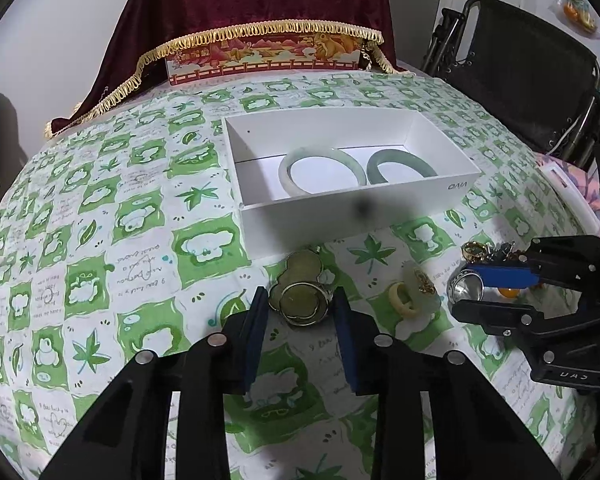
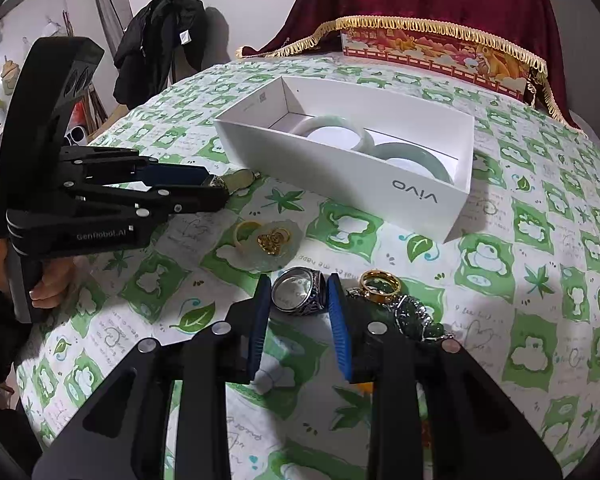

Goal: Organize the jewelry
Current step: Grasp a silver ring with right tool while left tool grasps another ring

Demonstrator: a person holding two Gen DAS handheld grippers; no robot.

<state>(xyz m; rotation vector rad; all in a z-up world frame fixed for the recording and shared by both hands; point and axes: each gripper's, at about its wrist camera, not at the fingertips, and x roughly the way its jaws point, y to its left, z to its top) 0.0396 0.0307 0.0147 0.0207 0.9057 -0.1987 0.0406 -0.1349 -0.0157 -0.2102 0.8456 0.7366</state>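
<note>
A white box (image 1: pixel 340 220) (image 2: pixel 340 176) on the green patterned cloth holds a pale jade bangle (image 1: pixel 320 170) (image 2: pixel 324 124) and a darker green bangle (image 1: pixel 400 164) (image 2: pixel 416 156). My left gripper (image 1: pixel 300 304) (image 2: pixel 216 188) is open, its fingers on either side of a gourd-shaped jade pendant (image 1: pixel 300 292) on the cloth. My right gripper (image 2: pixel 298 300) (image 1: pixel 468 288) is open, its fingers on either side of a silver ring (image 2: pixel 298 290) (image 1: pixel 466 286) on the cloth.
Between the grippers lie a yellow ring (image 1: pixel 402 300) (image 2: pixel 246 234) and a pale pendant with gold pieces (image 1: pixel 420 288) (image 2: pixel 276 246). A gold ring (image 2: pixel 378 282) and a dark green pendant (image 2: pixel 416 316) lie right of the silver ring. A red cloth-draped box (image 1: pixel 260 54) stands behind.
</note>
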